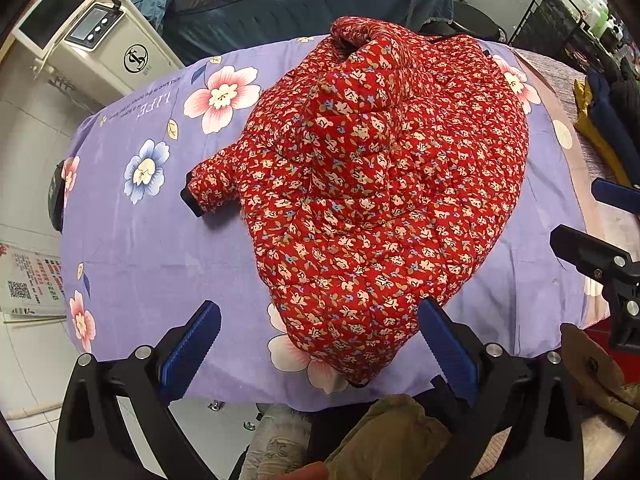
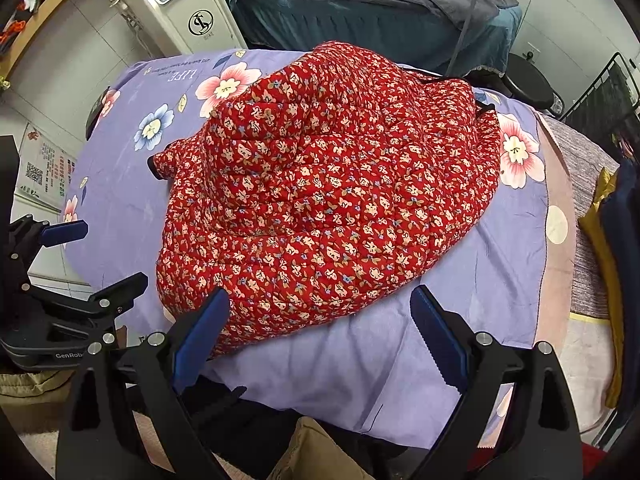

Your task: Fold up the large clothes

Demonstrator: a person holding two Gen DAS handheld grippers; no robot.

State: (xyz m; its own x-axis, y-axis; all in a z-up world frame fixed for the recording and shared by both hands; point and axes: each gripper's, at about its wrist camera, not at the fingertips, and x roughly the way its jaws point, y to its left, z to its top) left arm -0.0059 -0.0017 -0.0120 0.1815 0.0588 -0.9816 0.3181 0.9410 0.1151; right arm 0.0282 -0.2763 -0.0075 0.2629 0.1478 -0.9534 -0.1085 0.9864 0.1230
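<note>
Both your grippers, left (image 1: 320, 344) and right (image 2: 320, 332), gape empty near jacket (image 1: 372, 184); thick padding may slip thin pinch, sleeve (image 1: 212, 188) may trail.

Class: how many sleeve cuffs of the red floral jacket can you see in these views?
1. One black-edged sleeve cuff sticks out on the left side of the red floral jacket, lying on the purple sheet. The other cuff may be hidden under the jacket.

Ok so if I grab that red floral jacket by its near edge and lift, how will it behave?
The red floral jacket looks quilted and puffy, so it will probably drape in soft, bulky bends instead of creasing sharply. It is already bunched with its sleeve sticking out, which would likely dangle. On the purple sheet it may drag the cloth along.
</note>
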